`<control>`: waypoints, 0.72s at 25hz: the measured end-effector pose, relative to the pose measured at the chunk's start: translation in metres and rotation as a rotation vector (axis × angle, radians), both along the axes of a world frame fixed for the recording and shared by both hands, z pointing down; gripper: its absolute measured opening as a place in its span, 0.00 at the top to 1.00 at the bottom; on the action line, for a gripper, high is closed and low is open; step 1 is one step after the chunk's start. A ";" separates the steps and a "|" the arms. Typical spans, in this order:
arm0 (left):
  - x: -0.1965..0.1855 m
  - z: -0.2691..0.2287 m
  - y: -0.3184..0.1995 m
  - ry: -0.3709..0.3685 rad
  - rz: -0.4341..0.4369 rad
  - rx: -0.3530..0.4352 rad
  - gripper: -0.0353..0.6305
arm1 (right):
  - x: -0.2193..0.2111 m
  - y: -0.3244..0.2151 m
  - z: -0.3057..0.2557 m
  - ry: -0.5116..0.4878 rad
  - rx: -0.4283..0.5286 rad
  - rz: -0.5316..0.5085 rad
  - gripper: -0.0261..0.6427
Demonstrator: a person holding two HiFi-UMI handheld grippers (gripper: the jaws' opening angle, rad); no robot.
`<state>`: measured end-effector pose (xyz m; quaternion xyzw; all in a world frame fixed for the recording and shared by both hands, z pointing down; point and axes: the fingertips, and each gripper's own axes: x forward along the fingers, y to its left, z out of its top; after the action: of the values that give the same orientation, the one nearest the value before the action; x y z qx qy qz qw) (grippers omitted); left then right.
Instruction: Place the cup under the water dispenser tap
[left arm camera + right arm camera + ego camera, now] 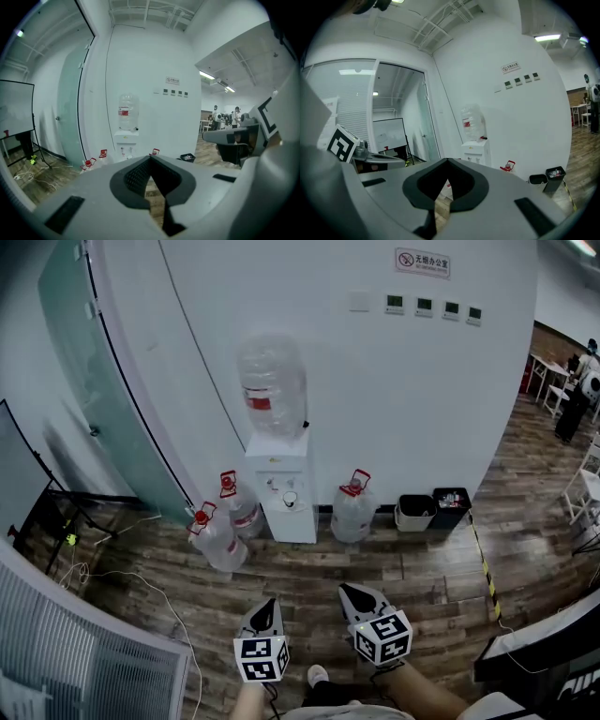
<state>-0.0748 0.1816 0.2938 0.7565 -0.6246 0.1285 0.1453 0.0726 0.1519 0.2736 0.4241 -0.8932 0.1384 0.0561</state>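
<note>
White wall (375,381), frosted glass partition (103,390), dark wood-plank floor (412,577), two bins (431,510).

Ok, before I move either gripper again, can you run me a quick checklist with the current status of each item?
1. Left gripper empty: ok, jaws together, nothing between them.
2. Right gripper empty: ok, jaws together, nothing between them.
3. Cup under the tap: cannot tell. A small white cup-like shape sits in the recess of the water dispenser, too small to confirm.
4. Approach to the dispenser: ok. Three floor jugs stand beside it, none in front.
5. Top bottle seated upright: ok.
</note>
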 end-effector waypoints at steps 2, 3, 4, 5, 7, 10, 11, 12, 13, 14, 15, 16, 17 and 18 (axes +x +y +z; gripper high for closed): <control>0.009 -0.001 0.018 -0.006 0.001 0.005 0.87 | 0.006 0.018 0.000 -0.004 0.007 -0.006 0.93; 0.015 -0.001 0.026 -0.008 0.003 0.006 0.87 | 0.009 0.027 0.000 -0.006 0.008 -0.008 0.93; 0.020 -0.001 0.035 -0.015 0.005 0.007 0.87 | 0.012 0.036 0.000 -0.008 0.009 -0.011 0.93; 0.025 -0.001 0.043 -0.025 0.007 0.007 0.87 | 0.015 0.044 0.001 -0.011 0.008 -0.013 0.93; 0.036 -0.001 0.057 -0.049 0.015 0.010 0.87 | 0.022 0.059 0.002 -0.016 0.008 -0.016 0.93; 0.050 -0.002 0.069 -0.062 0.027 0.014 0.87 | 0.034 0.074 0.001 -0.017 0.011 -0.014 0.93; 0.054 -0.003 0.072 -0.066 0.030 0.016 0.87 | 0.037 0.078 0.000 -0.016 0.014 -0.014 0.93; 0.057 -0.004 0.074 -0.070 0.034 0.017 0.87 | 0.040 0.081 0.000 -0.016 0.016 -0.014 0.93; 0.061 -0.004 0.076 -0.070 0.038 0.018 0.87 | 0.043 0.084 -0.001 -0.016 0.018 -0.013 0.93; 0.064 -0.004 0.077 -0.068 0.041 0.019 0.87 | 0.046 0.086 -0.001 -0.015 0.020 -0.012 0.93; 0.067 -0.005 0.079 -0.065 0.044 0.019 0.87 | 0.049 0.088 -0.001 -0.014 0.023 -0.012 0.93; 0.069 -0.005 0.080 -0.064 0.046 0.021 0.87 | 0.051 0.089 -0.002 -0.013 0.025 -0.011 0.93; 0.071 -0.005 0.081 -0.064 0.047 0.022 0.87 | 0.052 0.091 -0.002 -0.011 0.026 -0.011 0.93; 0.073 -0.005 0.082 -0.065 0.048 0.023 0.87 | 0.054 0.093 -0.002 -0.010 0.027 -0.011 0.93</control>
<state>-0.0020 0.2640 0.2886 0.7684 -0.6119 0.1493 0.1133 0.1263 0.2447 0.2719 0.4191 -0.8976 0.1283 0.0469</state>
